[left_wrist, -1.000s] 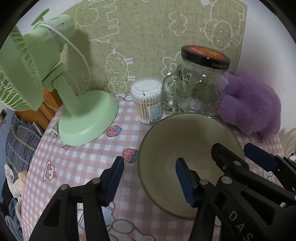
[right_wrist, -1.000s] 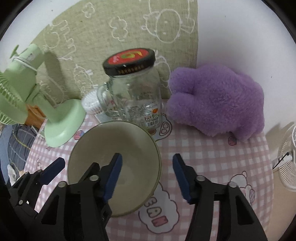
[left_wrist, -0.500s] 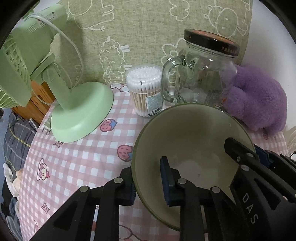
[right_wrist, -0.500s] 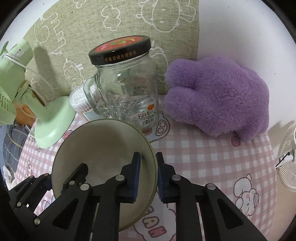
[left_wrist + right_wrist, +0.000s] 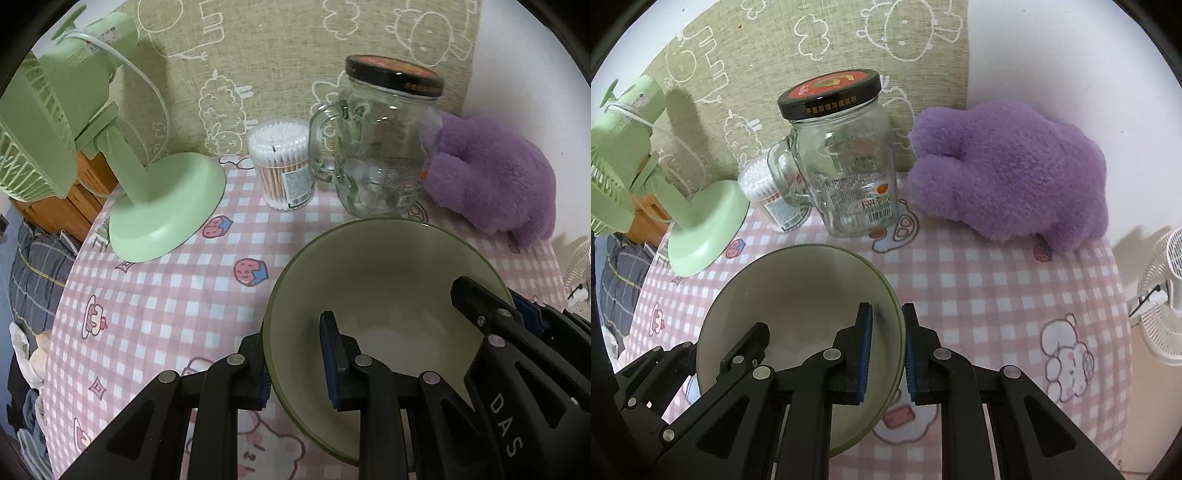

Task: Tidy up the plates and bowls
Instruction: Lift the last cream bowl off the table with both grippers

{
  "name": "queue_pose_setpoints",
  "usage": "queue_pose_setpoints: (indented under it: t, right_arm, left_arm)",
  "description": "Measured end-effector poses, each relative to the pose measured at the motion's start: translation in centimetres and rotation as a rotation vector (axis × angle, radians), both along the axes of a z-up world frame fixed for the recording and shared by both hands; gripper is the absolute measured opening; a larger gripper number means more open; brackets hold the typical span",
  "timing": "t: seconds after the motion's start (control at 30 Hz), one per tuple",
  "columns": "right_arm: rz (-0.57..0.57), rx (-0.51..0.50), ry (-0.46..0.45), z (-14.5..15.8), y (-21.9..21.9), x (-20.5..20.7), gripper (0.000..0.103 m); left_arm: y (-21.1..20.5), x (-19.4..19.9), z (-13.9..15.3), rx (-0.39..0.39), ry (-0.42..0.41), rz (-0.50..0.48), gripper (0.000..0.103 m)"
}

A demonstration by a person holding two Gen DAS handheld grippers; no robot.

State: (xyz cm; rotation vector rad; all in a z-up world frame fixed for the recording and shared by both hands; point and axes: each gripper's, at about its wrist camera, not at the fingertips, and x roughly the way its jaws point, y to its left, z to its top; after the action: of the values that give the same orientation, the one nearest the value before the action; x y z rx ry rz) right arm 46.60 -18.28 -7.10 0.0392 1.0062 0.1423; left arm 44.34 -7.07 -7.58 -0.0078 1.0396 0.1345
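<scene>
— Where is the bowl right now?

— I have the pale green glazed ceramic bowl (image 5: 373, 280) on the round tabletop (image 5: 166, 295) with its pink-and-white checked cloth, near the front edge. Both tongs grip it. My left tongs (image 5: 295, 363) have just been closing and now pinch the left side of the rim, one blue pad outside the wall and one inside. My right tongs (image 5: 886, 350) have just been closing too, and they clamp the right side of the rim the same way.

— Is it lifted?

— I cannot tell from these views whether its base is off the cloth.

— What stands around it?

— Behind the bowl, just beside its far rim, stands a clear glass jar with a handle and a black screw lid (image 5: 846, 166). To its left is a clear round tub of cotton swabs (image 5: 282, 162), then the mint-green desk fan (image 5: 162, 206) on its broad round base. To the right of the jar a fluffy purple plush toy (image 5: 1008, 170) lies against the wall — close to the jar, apart from the bowl.
</scene>
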Motion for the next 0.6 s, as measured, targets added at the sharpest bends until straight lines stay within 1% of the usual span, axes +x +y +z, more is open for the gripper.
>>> queue_pose_setpoints:
  t: [0.3,0.6]
  right_arm:
    - [-0.026,0.014,0.001,2.3,-0.5,-3.0,0.019]
    - [-0.031,0.016,-0.038,5.6,0.2,-6.4,0.019]
  left_arm:
    - [-0.4,-2.5,2.6,0.011,-0.035,-0.023,0.021]
    - [0.0,-5.8,5.9,0.009,-0.084,-0.031,0.021]
